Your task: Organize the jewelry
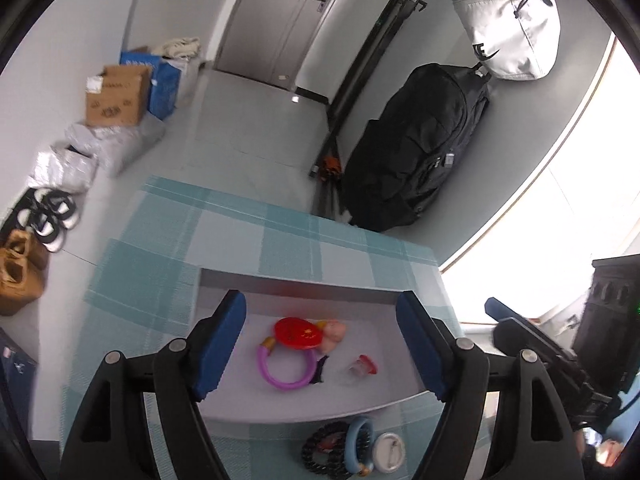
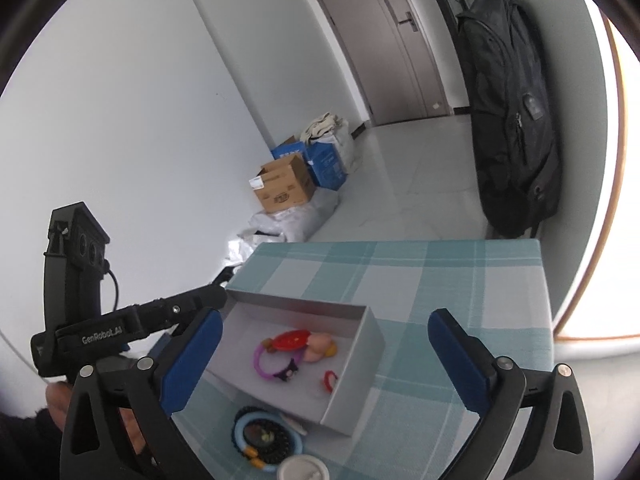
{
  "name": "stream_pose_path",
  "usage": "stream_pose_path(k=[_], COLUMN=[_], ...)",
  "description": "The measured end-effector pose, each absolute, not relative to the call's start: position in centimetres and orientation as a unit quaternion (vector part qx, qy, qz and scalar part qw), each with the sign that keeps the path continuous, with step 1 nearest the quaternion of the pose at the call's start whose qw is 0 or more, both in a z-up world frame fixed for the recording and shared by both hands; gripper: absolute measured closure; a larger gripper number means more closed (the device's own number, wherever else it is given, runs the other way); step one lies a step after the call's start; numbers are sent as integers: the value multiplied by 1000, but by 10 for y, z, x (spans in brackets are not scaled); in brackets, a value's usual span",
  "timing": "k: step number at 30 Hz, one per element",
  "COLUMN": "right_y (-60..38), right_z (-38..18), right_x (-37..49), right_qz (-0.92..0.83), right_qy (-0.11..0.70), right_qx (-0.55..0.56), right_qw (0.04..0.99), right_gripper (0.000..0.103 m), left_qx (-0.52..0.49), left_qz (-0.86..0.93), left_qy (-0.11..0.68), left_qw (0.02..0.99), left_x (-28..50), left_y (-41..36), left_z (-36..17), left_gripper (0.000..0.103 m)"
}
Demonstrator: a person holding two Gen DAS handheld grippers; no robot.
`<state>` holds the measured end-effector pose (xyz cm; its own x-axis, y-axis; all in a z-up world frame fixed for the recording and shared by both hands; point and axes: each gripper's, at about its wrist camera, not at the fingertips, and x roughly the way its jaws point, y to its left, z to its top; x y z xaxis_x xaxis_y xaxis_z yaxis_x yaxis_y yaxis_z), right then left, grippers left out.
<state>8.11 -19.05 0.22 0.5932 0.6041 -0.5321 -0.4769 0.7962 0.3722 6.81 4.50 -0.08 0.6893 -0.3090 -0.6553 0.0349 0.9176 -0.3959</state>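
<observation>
We look down a pale room with a light tiled floor [image 2: 404, 184] and a grey door [image 2: 394, 44] at twelve o'clock. A black backpack [image 2: 516, 120] hangs on the wall at two o'clock, with a white bag [image 1: 510, 26] above it in the left wrist view. Along the wall at ten o'clock sit a cardboard box [image 2: 286, 186], a blue box [image 2: 326, 164] and white plastic bags [image 1: 102, 146], with shoes [image 1: 32, 240] nearer us at nine o'clock. Below lies the table, covered by a teal checked cloth [image 2: 460, 280]. On it rests an open grey box [image 2: 370, 344] holding a red disc [image 1: 298, 332], a purple ring [image 1: 286, 368] and a small red piece [image 1: 364, 367]. At six o'clock of the box, on the cloth, lie a black beaded bracelet [image 1: 320, 450], a blue ring [image 1: 358, 440] and a white round lid [image 1: 388, 451]. Our left gripper [image 1: 322, 344] and right gripper [image 2: 324, 360] both hang released above the box, jaws wide with nothing clamped.
</observation>
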Motion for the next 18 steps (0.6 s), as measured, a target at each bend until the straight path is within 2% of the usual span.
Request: stream_pose_path(k=[9,10,11,12,18], right_y=[-199,-198,-197,-196,-192], right_z=[-2,-4,-5,-7,-20], right_x=[56,51,48,46,32], right_qz=[290,283,275,271,286], right_qy=[353,355,356,358,378], right_qx=[78,64,53,45,12], right_qw=[886,889,892,892,880], right_gripper=[0,0,0,0,0], left_qx=[-138,-136,-132,-127,-105], left_qz=[-77,-75,-69,-57,-39], left_qy=[369,364,360,359,366], left_qw=[916,918,921,923,924], left_x=[37,33,29,27,16], left_y=[35,35,35,34,22], left_z=[10,11,12,12,5], left_gripper=[29,27,18,15,13])
